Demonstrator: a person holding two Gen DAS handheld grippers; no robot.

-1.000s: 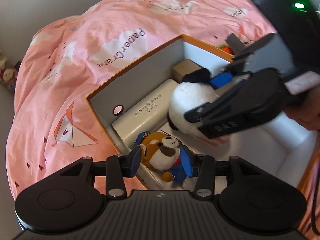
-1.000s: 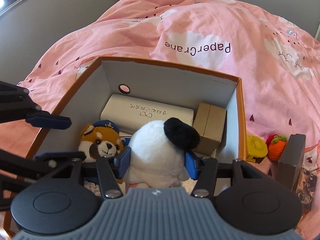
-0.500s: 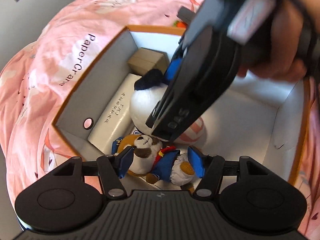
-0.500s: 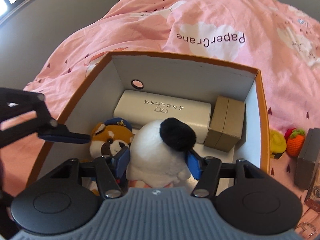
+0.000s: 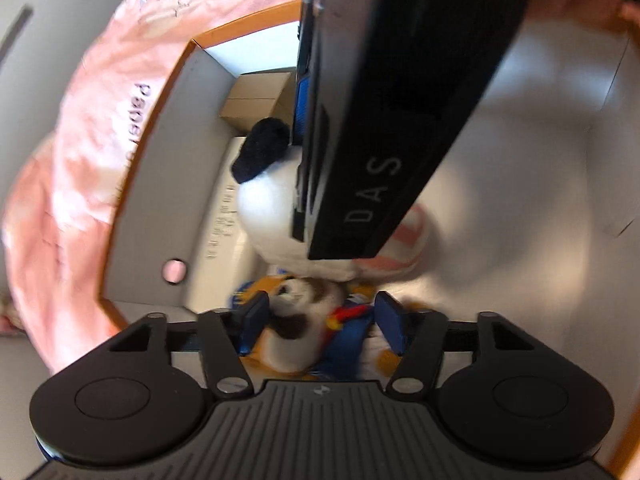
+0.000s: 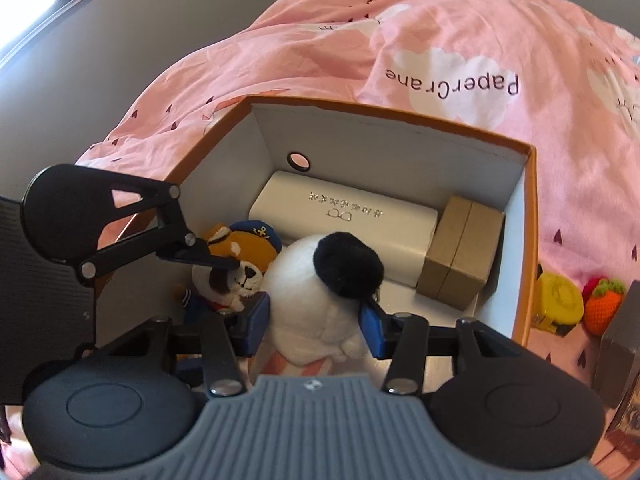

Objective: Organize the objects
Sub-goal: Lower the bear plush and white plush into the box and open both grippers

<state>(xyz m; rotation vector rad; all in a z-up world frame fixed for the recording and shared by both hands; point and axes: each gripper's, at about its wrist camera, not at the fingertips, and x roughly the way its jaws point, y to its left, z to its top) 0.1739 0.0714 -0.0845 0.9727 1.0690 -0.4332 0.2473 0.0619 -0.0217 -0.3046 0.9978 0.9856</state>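
Two soft toys are being packed into the orange-rimmed box (image 6: 532, 240), which sits on the pink quilt (image 6: 400, 40). Right gripper (image 6: 316, 322): its blue pads (image 6: 256, 320) press on either side of the white plush with a black ear (image 6: 320, 292), which sits upright in the middle of the box, just in front of the long white case (image 6: 340, 208) lying along the box's far wall. A striped patch of the plush shows near the box floor, but whether it rests there cannot be told. Left gripper (image 5: 318, 326): its pads (image 5: 252, 316) stand on either side of the brown toy in a sailor cap (image 6: 236, 264), against the box's left wall and touching the white plush; the picture is blurred, so whether the pads pinch the toy or merely flank it cannot be told. A brown carton (image 6: 460, 252) stands in the box's far right corner. Outside the box, just beyond its right wall, lie a yellow item (image 6: 558, 300), a knitted strawberry (image 6: 604, 304) and a grey box (image 6: 620, 344).

Step in hand, as judged: placing both toys side by side in the box. The next move likely calls for spreading each pair of fingers and lifting straight up, clear of the other gripper, since the two work close together. The items outside the box remain to be sorted.
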